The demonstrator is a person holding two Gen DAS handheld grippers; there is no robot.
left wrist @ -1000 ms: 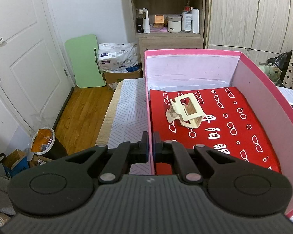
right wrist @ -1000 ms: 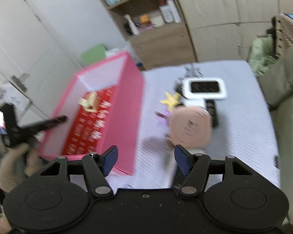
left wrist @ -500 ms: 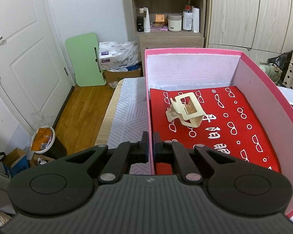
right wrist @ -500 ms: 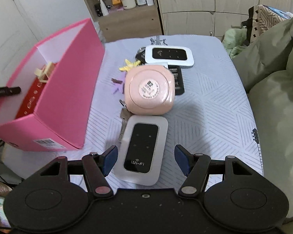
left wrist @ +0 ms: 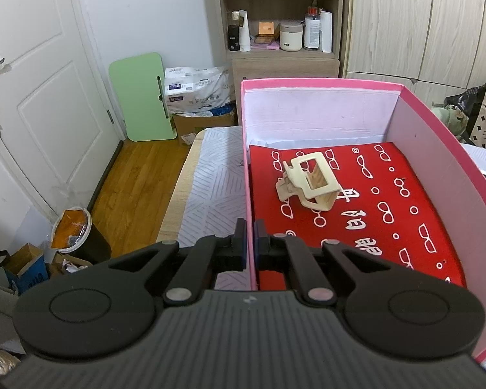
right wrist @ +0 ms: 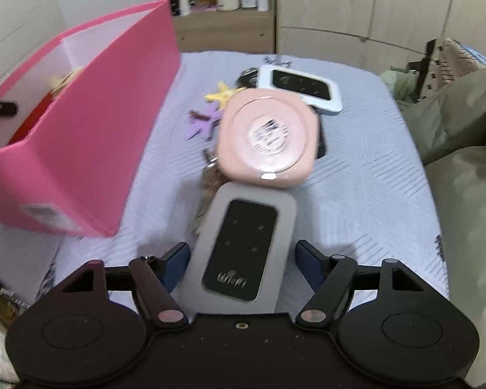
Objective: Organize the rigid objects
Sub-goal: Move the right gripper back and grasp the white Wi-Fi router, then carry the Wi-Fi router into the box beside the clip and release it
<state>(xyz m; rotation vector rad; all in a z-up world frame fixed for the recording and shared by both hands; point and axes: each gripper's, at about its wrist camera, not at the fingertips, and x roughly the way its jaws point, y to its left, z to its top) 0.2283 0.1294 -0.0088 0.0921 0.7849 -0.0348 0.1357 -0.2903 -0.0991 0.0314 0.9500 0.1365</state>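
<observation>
A pink box with a red printed lining stands on the bed; a cream hair claw clip lies inside it. My left gripper is shut on the box's left wall. In the right wrist view the box is at the left. My right gripper is open, its fingers on either side of a grey WiFi router lying on the bed. Beyond it lie a pink rounded case, a white-blue router, a yellow star clip and a purple clip.
A black device and keys lie partly hidden under the pink case. Olive bedding rises at the right. The bed's left edge drops to a wooden floor with a bin. Shelves and wardrobes stand behind.
My right gripper swung from the box toward the pile and moved in low, so the grey router now lies between its open fingers. The left gripper and box have stayed still.
</observation>
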